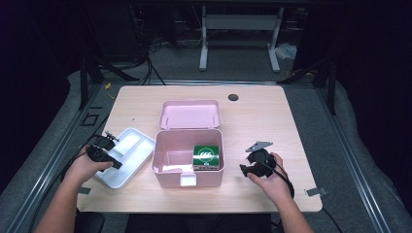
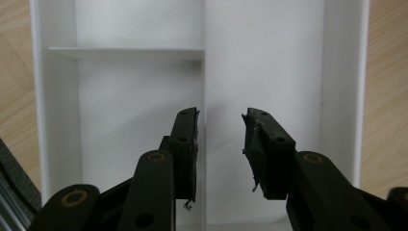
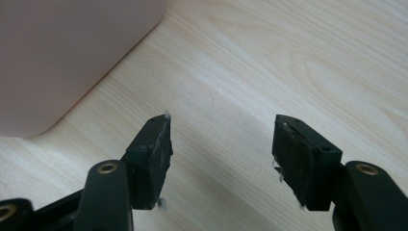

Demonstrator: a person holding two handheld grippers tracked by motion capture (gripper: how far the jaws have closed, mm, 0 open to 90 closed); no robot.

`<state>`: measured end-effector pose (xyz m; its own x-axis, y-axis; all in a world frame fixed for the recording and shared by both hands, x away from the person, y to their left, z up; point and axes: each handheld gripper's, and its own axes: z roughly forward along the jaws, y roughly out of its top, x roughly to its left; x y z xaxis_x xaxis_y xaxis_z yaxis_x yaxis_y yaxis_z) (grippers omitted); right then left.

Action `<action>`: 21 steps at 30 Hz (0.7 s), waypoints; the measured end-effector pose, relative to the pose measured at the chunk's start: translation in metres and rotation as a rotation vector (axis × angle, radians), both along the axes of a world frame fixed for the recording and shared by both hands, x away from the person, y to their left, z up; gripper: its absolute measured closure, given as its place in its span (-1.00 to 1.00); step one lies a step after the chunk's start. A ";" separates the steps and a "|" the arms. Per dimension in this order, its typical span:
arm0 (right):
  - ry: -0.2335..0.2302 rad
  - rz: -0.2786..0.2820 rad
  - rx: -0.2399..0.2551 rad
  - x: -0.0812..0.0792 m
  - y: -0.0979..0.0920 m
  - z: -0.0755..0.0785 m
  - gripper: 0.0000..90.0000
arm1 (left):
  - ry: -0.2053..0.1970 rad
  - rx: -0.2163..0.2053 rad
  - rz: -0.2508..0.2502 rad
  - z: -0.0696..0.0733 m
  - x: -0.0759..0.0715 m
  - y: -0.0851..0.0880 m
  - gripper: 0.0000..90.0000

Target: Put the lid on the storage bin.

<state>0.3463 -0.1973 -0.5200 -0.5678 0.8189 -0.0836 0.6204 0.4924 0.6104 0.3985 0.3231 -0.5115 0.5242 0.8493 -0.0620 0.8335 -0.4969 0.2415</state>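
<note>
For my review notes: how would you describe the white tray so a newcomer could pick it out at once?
Start at the open pink box in the middle of the wooden table. Just to its left, near the table's edge, lies the white tray, with the left gripper poised over it. Unlike the pink box, it is shallow, white and split by dividers into compartments.

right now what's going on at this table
A person holds a gripper in each hand. The left gripper hangs over the white divided tray, jaws straddling its centre partition without gripping it. The right gripper is open over bare table beside the open pink box, which holds a green box.
</note>
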 end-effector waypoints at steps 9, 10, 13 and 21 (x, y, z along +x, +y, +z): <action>0.025 -0.001 0.053 -0.002 -0.004 -0.004 -0.07 | 0.056 0.051 -0.033 0.000 0.015 -0.001 0.68; 0.023 -0.002 0.050 -0.002 -0.004 -0.004 -0.06 | 0.064 0.061 -0.035 0.000 0.017 -0.001 0.71; 0.026 0.009 0.057 -0.001 -0.004 -0.005 -0.06 | 0.079 0.075 -0.044 -0.001 0.022 -0.004 0.73; 0.032 0.006 0.062 -0.002 -0.004 -0.006 -0.06 | 0.098 0.085 -0.060 -0.003 0.032 -0.013 0.80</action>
<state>0.3448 -0.2010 -0.5258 -0.5740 0.8187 -0.0146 0.6375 0.4580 0.6195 0.4304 0.3099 -0.5146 0.5693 0.8209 -0.0443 0.8191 -0.5619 0.1157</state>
